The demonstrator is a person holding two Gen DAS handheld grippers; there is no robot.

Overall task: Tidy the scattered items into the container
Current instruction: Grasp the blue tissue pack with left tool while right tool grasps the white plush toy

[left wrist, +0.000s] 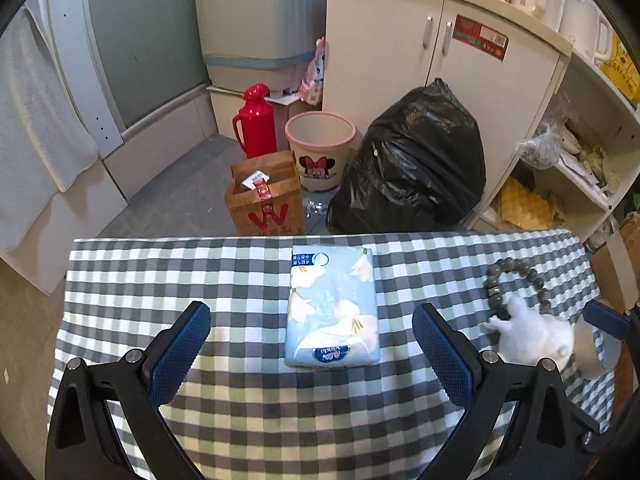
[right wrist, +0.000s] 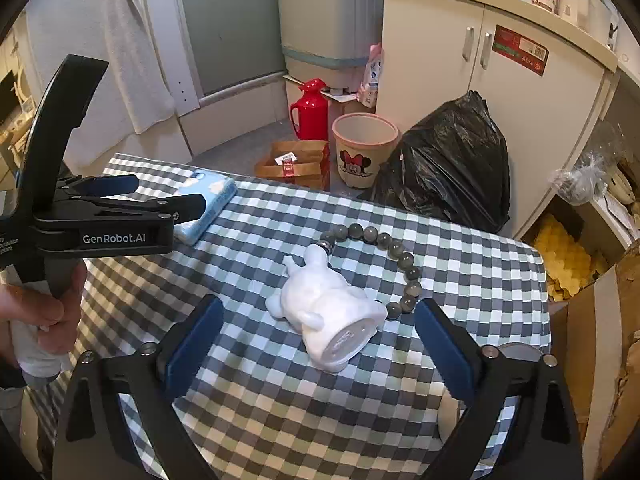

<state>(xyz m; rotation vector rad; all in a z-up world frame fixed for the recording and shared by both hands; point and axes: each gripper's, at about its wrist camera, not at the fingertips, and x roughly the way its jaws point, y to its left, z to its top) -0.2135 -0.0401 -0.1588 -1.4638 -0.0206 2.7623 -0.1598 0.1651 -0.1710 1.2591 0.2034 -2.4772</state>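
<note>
Between the right tool's [right wrist: 318,344] spread fingers (untouched) lies the figurine [right wrist: 328,316].

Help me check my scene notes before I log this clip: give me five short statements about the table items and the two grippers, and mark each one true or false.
1. The tissue pack lies flat on the checked tablecloth. True.
2. The left gripper is clamped on the tissue pack. False: its fingers are wide open, either side of the pack, not touching it.
3. The white figurine lies on its side against the bead bracelet. True.
4. The right gripper holds the bracelet. False: it is open and holds nothing.
5. The black bag sits on the table. False: it stands on the floor beyond the table.
</note>
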